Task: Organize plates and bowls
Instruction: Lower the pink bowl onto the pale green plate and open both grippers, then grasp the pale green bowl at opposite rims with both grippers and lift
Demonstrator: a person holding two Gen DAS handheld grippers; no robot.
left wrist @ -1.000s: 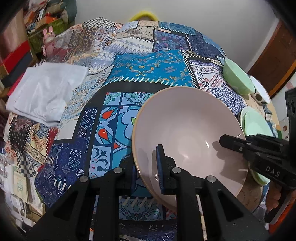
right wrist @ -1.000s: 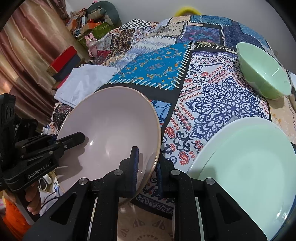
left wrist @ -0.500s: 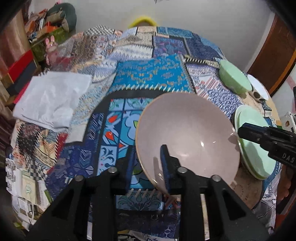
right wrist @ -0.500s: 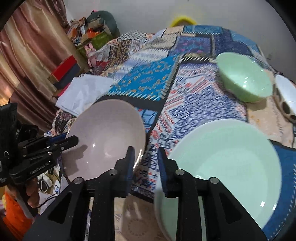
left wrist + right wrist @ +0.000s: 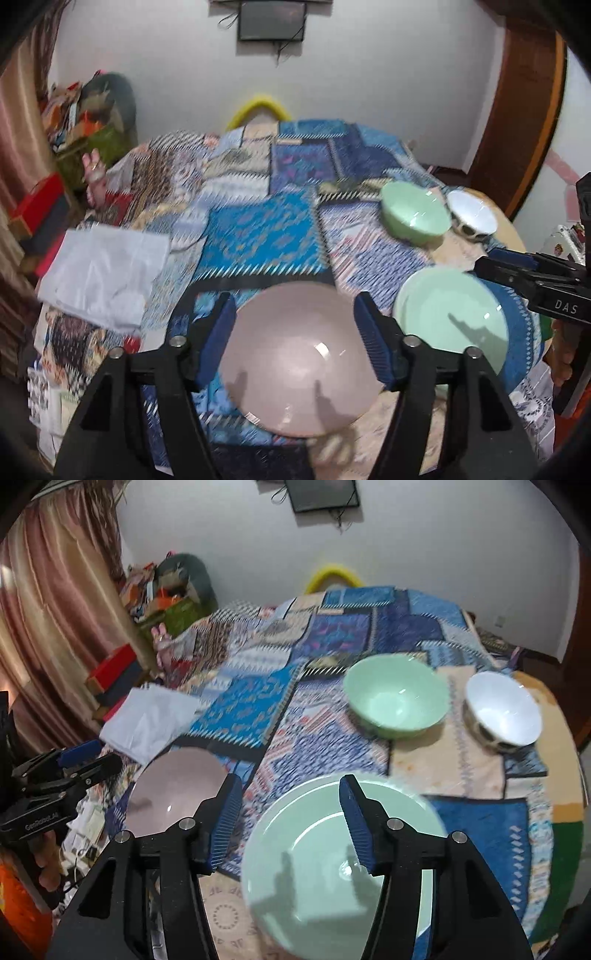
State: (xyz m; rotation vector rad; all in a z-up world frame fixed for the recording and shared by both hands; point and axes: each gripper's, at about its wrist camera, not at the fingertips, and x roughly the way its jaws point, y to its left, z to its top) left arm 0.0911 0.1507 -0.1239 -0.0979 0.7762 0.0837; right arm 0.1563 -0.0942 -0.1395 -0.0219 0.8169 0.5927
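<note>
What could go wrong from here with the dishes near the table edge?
1. The pink bowl sits close to the near table edge, so a knock from the left gripper, whose jaws are opening just above it, could tip it off.
2. The green plate lies directly under the right gripper, also opening; a low pass could clip its rim.
3. The green bowl and white bowl stand close together, risking a clink.

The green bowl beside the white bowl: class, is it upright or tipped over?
Upright. The green bowl rests on the patterned cloth with its open mouth facing up, its hollow inside visible.
</note>
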